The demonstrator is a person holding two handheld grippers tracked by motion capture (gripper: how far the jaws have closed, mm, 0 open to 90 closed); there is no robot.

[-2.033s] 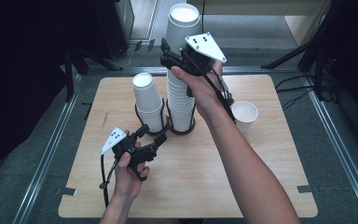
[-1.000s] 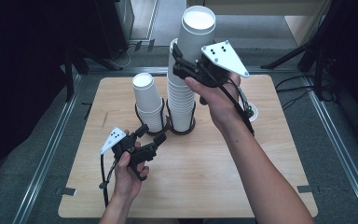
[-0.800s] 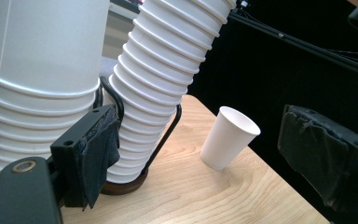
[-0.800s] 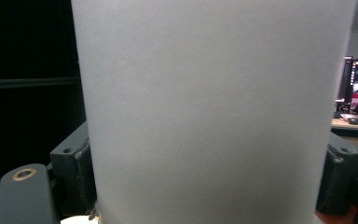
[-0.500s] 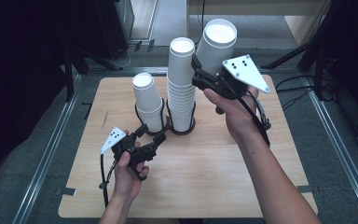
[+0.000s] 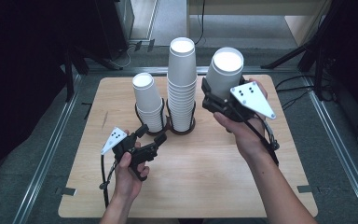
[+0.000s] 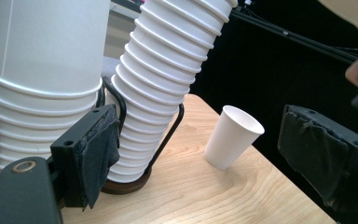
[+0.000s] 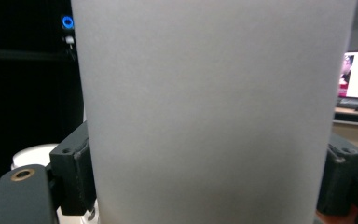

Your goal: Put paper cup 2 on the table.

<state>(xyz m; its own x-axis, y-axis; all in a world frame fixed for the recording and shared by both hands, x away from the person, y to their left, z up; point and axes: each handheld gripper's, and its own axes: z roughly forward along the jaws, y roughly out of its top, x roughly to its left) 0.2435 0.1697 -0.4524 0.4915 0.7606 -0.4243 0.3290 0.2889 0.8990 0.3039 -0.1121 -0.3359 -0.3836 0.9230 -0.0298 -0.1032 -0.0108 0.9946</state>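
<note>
Lifted clear of the tall stack of white paper cups [image 6: 182, 84] since two seconds ago and now carried right and down toward the wooden worktop [image 6: 200, 182], single white paper cup [image 6: 223, 70] pinched in the right tool [image 6: 214, 100], left tool [image 6: 151, 140] part-spread, bracing the black wire rack [image 6: 165, 130] — likely set down next beside the lone white paper cup [image 7: 232, 135].

Plain white paper cups [image 6: 182, 84] are standing stacked in a dark brown wire holder [image 6: 167, 128] on a pale wood-grain table [image 6: 200, 172]. Black two-jaw grippers [image 6: 142, 142] are showing unpatterned black pads, one [image 6: 216, 100] carrying a light grey three-cornered plate [image 6: 252, 99] dotted with black.

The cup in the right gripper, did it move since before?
Yes. The cup held by the right gripper came off the tall stack and went right and down.
</note>
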